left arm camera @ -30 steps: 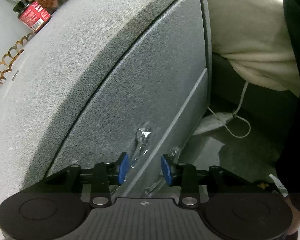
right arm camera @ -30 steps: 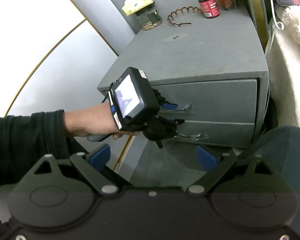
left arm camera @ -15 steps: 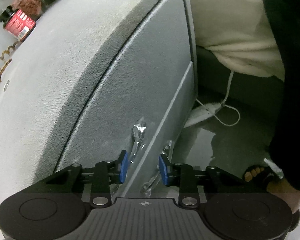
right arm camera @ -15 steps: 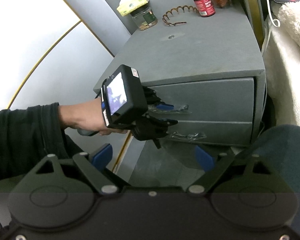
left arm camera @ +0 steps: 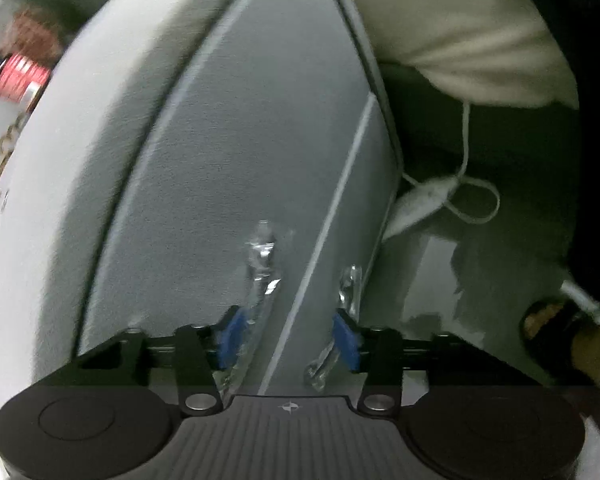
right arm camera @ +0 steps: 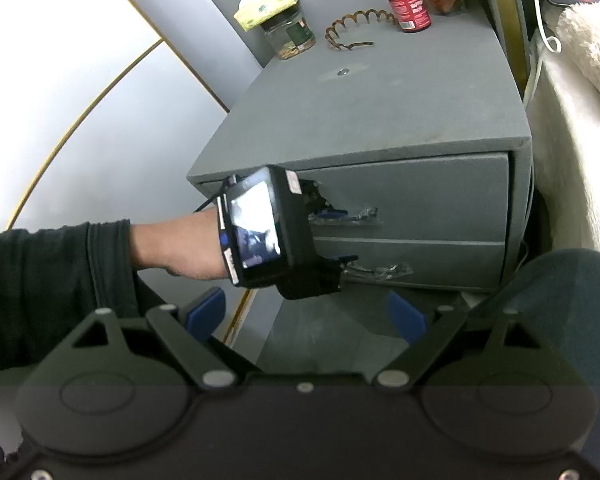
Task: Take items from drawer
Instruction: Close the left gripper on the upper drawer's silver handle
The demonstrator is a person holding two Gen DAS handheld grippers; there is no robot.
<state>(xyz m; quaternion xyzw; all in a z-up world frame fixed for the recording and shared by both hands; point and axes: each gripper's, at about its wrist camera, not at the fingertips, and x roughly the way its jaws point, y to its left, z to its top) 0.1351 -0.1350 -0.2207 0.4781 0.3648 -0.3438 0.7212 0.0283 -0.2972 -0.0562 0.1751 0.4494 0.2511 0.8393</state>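
2 grippers show. We hold the left gripper (left arm camera: 286, 338) against the cabinet (right arm camera: 380, 120) front, its blue pads (left arm camera: 228, 336) parted, straddling the seam between 2 closed drawers, gripping nothing; the upper handle (left arm camera: 262, 264) lies by one pad, the lower handle (left arm camera: 350, 284) by the other. Further right, our right gripper (right arm camera: 306, 314) hangs wide open and empty, well back.

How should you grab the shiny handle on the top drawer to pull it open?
Grip the top drawer handle at the middle of its bar, coming straight in from the front. It is a clear bar lying sideways and standing off the drawer front, so one finger could probably slip over it and one under. The left gripper is open and too wide: its fingers sit near both handles, including the lower handle.
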